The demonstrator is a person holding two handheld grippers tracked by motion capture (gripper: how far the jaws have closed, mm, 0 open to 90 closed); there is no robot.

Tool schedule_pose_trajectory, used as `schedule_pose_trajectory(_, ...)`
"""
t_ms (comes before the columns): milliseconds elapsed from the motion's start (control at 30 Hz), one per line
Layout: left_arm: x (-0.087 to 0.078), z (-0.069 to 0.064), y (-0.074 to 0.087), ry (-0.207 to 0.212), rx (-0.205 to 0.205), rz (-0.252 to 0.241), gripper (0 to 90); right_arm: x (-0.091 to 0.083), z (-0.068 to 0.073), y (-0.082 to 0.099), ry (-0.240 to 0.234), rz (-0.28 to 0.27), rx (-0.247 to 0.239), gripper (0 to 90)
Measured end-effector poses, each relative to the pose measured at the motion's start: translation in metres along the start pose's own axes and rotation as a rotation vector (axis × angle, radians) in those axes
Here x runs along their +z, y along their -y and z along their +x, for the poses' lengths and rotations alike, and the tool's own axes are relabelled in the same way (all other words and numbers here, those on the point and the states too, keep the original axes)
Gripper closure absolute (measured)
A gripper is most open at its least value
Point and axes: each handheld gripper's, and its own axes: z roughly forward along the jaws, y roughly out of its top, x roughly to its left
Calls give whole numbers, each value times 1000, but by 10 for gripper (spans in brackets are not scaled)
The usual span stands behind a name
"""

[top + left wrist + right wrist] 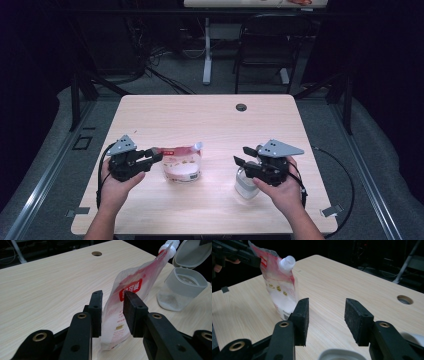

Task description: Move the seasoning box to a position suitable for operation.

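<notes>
Wooden worktop (210,120), dark surroundings; a round grommet hole (241,107) near its far edge.

Pouch (181,162): red-and-white spouted bag, upright left of centre. White cap at upper corner. Print includes a red label; characters too small to read. White powder or granules visible in the lower part in the right gripper view.

Left hand-held gripper (152,157): jaws either side of the pouch's left edge. In the left gripper view (112,312) the pads stand apart with the pouch between them; one pad seems close to the film, but contact cannot be confirmed. Jaws partly open, no firm hold seen.

Right hand-held gripper (242,156): jaws wide apart, nothing between them, pointing towards the pouch; in its own view (327,320).

Jar (246,184): clear, with hinged lid flipped open, on the worktop right of the pouch, mostly hidden under the right gripper in the high view. Better seen in the left gripper view (181,290); contents hard to make out. Its rim is cut off at the bottom of the right gripper view.
</notes>
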Motion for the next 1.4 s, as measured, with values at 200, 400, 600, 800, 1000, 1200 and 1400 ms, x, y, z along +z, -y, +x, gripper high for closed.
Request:
schedule_pose_trajectory(200, 0, 1, 1, 5, -4, -2, 691, 25, 6, -3, -44, 15, -23, 564)
schedule_pose_trajectory(400, 0, 2, 0, 2, -5, -6, 683, 44, 11, -12, -95, 0, -10, 562)
schedule_pose_trajectory(600, -1, 2, 1, 2, -9, -12, 683, 60, 19, -19, -121, 11, -38, 562)
schedule_pose_trajectory(800, -2, 3, 0, 4, -6, -15, 691, 71, 26, -23, -146, 17, -53, 559)
schedule_pose_trajectory(1000, -2, 3, 0, 8, -1, -15, 708, 82, 31, -26, -163, 26, -66, 555)
schedule_pose_trajectory(1200, -2, 3, 0, 9, -3, -15, 724, 89, 35, -26, -174, 18, -62, 556)
schedule_pose_trajectory(1400, -3, 3, 0, 16, 0, -14, 749, 93, 35, -26, -182, 14, -57, 587)
